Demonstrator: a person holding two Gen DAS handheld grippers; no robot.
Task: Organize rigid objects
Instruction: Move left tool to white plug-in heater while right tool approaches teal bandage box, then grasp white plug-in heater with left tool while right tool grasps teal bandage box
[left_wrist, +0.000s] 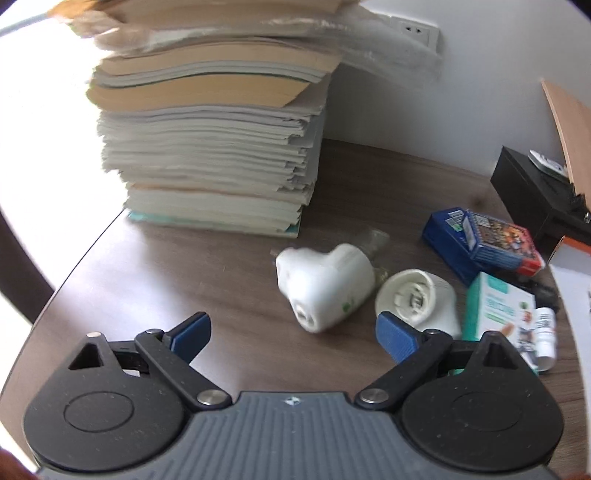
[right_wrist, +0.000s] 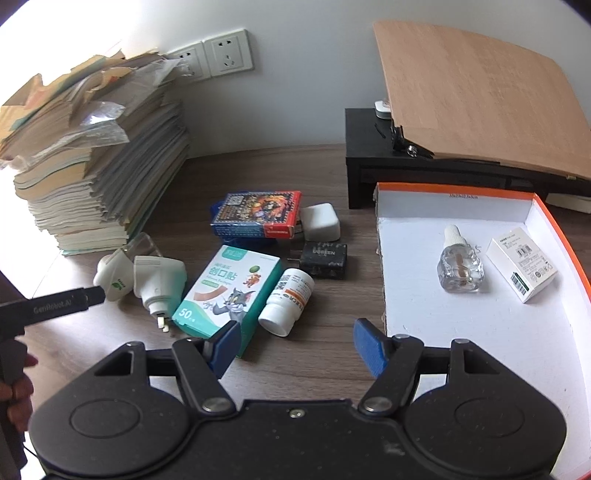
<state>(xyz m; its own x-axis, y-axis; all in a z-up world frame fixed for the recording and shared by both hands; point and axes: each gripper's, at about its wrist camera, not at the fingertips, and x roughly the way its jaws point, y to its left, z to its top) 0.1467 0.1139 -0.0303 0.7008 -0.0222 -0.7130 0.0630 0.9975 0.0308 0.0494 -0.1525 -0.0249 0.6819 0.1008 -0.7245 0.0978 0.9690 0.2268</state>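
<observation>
Left gripper (left_wrist: 293, 334) was spread wide, holding nothing, hovering low over the desk (left_wrist: 184, 280) with the two white plug-in units just ahead: the nearer plug-in (left_wrist: 323, 284) lay between the jaws' line, the round one (left_wrist: 415, 297) sat right by the right-hand pad. Right gripper (right_wrist: 295, 349) was also released and empty, above bare desk between the loose pile and the tray.

Just past its left finger: teal bandage box (right_wrist: 227, 295), with the white pill bottle (right_wrist: 288, 301) touching or nearly touching its side. Further out: black charger (right_wrist: 324, 258), white block adapter (right_wrist: 320, 222), playing-card box (right_wrist: 258, 214). Book stack (right_wrist: 92, 177) far left, black stand (right_wrist: 424, 162) with a wooden board at the back.

Orange-rimmed white tray (right_wrist: 406, 221) to the right held a clear dropper bottle (right_wrist: 460, 266) and a small white carton (right_wrist: 522, 267), well apart from the pile.

Progress, as judged: early. Two items in the tray, about seven left on the desk. Left looked set to take a plug-in unit next.
</observation>
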